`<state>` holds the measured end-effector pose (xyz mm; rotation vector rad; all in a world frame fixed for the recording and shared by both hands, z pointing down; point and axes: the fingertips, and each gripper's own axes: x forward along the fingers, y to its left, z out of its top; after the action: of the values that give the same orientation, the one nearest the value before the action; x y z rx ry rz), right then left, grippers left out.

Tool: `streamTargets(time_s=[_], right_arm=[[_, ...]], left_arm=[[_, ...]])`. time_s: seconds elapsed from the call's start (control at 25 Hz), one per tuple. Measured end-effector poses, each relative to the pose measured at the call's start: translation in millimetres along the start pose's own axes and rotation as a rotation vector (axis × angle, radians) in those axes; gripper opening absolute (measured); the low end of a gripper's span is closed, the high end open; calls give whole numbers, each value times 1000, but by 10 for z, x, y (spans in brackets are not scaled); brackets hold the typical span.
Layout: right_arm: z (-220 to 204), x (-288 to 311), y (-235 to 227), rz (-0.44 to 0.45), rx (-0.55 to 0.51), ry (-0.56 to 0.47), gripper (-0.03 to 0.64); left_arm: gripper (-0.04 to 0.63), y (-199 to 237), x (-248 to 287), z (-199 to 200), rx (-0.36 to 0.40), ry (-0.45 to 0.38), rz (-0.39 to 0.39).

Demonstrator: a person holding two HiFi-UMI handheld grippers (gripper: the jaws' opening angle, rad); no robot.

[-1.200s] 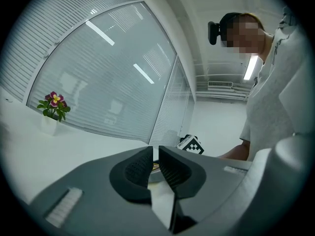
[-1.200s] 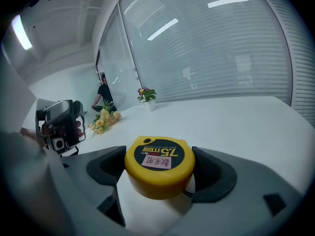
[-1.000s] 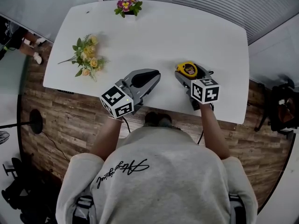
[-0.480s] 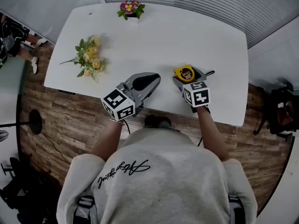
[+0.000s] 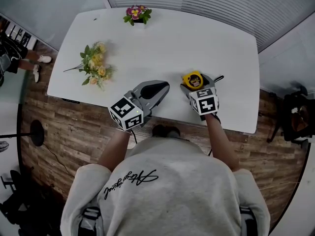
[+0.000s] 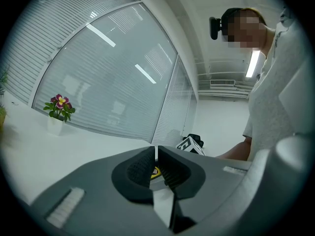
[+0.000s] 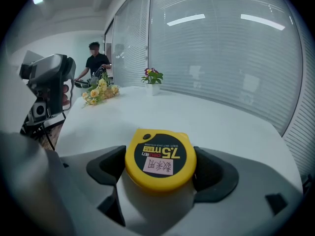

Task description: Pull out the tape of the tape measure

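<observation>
only right gripper view shows jaws touching tape measure [image 7: 160, 159].

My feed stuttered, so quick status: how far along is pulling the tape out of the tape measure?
Done: the right gripper is closed on the yellow tape measure, a pad on each side. In hand: the left gripper is shut and empty, apart from the case in the head view. Left: no tape shows drawn out; its end is not yet caught or pulled.
</observation>
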<state>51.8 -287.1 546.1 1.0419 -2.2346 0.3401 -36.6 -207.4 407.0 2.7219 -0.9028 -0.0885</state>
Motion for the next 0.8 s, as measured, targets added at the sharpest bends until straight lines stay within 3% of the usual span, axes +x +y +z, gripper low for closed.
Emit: streamTargets(time_s=[0.24, 0.52, 0.8], right_arm=[[-6, 4, -8, -3, 15, 6, 423], [14, -21, 2, 20, 65, -8, 484], [232, -387, -97, 21, 146, -148, 497]], left_arm=[[17, -33, 35, 26, 7, -6, -14], [15, -60, 69, 41, 11, -2, -24], [17, -81, 109, 33, 19, 7, -17]])
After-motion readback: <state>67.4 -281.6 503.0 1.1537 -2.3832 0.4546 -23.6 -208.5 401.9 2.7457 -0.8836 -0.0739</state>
